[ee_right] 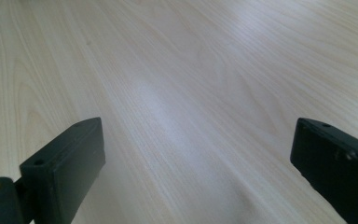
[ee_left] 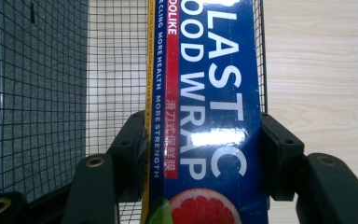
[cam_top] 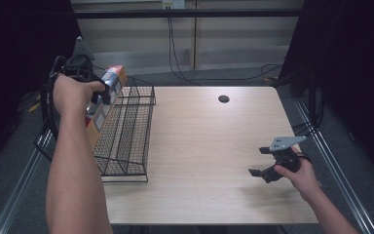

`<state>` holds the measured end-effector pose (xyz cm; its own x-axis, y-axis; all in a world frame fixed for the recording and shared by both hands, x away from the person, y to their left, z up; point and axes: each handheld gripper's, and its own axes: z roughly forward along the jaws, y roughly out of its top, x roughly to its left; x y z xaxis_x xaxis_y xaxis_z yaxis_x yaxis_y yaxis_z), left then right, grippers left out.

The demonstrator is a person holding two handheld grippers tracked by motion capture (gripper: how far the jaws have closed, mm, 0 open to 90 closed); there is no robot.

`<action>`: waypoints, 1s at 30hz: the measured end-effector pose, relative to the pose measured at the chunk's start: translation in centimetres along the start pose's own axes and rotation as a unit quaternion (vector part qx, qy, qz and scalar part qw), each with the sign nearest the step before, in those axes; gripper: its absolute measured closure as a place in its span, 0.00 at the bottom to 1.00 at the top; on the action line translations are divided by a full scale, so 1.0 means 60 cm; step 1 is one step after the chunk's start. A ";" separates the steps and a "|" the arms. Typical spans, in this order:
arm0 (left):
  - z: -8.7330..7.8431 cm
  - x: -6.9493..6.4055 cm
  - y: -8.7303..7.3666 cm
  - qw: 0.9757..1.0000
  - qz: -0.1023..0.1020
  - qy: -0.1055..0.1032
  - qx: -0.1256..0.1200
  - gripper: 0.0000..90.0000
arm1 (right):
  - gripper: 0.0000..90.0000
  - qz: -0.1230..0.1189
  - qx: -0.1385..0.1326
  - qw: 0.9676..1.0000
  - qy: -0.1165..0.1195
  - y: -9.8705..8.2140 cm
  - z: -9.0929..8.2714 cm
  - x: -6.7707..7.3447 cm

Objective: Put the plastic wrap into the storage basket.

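Observation:
A long blue plastic food wrap box (ee_left: pixel 205 93) with white lettering and a grapefruit picture is clamped between the jaws of my left gripper (ee_left: pixel 203 149). From above, the box (cam_top: pixel 108 95) hangs tilted over the left side of a black wire basket (cam_top: pixel 131 141), with my left gripper (cam_top: pixel 95 90) shut on it near its far end. My right gripper (cam_top: pixel 260 161) hovers just over the bare table at the right, jaws wide apart with nothing between them. Its own camera looks along the open right gripper (ee_right: pixel 196 163) onto pale wood.
The wire basket stands at the left edge of the light wooden table (cam_top: pixel 214 146). A dark round hole (cam_top: pixel 223 99) lies near the table's far edge. Cables (cam_top: pixel 185 73) trail on the grey floor beyond. A metal rail (cam_top: pixel 336 180) runs along the right side.

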<state>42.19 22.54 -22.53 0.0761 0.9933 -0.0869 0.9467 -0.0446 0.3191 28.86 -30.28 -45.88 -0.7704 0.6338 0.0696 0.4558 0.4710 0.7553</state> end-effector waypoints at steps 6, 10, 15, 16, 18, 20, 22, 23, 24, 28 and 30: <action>-0.002 0.017 -0.004 1.000 -0.010 0.011 -0.003 0.49 | 0.03 0.000 0.000 1.000 0.000 0.000 0.000 0.000; -0.004 0.024 -0.007 1.000 -0.022 0.012 -0.009 0.49 | 0.03 0.001 -0.001 1.000 -0.004 0.000 0.000 0.000; -0.003 0.032 -0.010 1.000 -0.021 0.016 -0.010 0.49 | 0.03 0.001 0.000 1.000 -0.003 0.001 0.000 0.000; -0.003 0.034 -0.010 1.000 -0.018 0.020 -0.011 0.49 | 0.03 0.001 0.000 1.000 -0.003 0.001 0.000 0.000; -0.001 0.035 -0.011 1.000 -0.022 0.015 -0.011 0.49 | 0.03 0.001 0.000 1.000 -0.003 0.001 0.000 0.000; 0.001 0.038 -0.011 0.999 -0.028 0.012 -0.012 0.49 | 0.03 0.000 0.000 1.000 -0.002 0.000 -0.001 0.000; 0.003 0.040 -0.012 1.000 -0.026 0.013 -0.011 0.49 | 0.03 0.000 0.000 1.000 -0.003 0.000 -0.001 0.000; 0.003 0.042 -0.012 0.999 -0.026 0.016 -0.011 0.49 | 0.03 0.001 -0.001 1.000 -0.002 0.000 -0.001 0.000; 0.004 0.042 -0.013 0.999 -0.031 0.014 -0.012 0.49 | 0.03 0.000 -0.002 1.000 -0.002 0.000 -0.001 0.000; 0.003 0.045 -0.014 0.999 -0.027 0.015 -0.008 0.49 | 0.03 0.001 0.000 1.000 -0.001 0.000 -0.001 0.000; 0.002 0.047 -0.014 0.999 -0.031 0.015 -0.011 0.49 | 0.03 0.000 -0.001 1.000 -0.002 0.000 -0.001 0.000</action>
<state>41.65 25.37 -23.17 0.0076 0.9968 -0.0795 0.9423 0.0195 0.3342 28.84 -30.31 -45.87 -0.7682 0.6366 0.0675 0.4555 0.4694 0.7564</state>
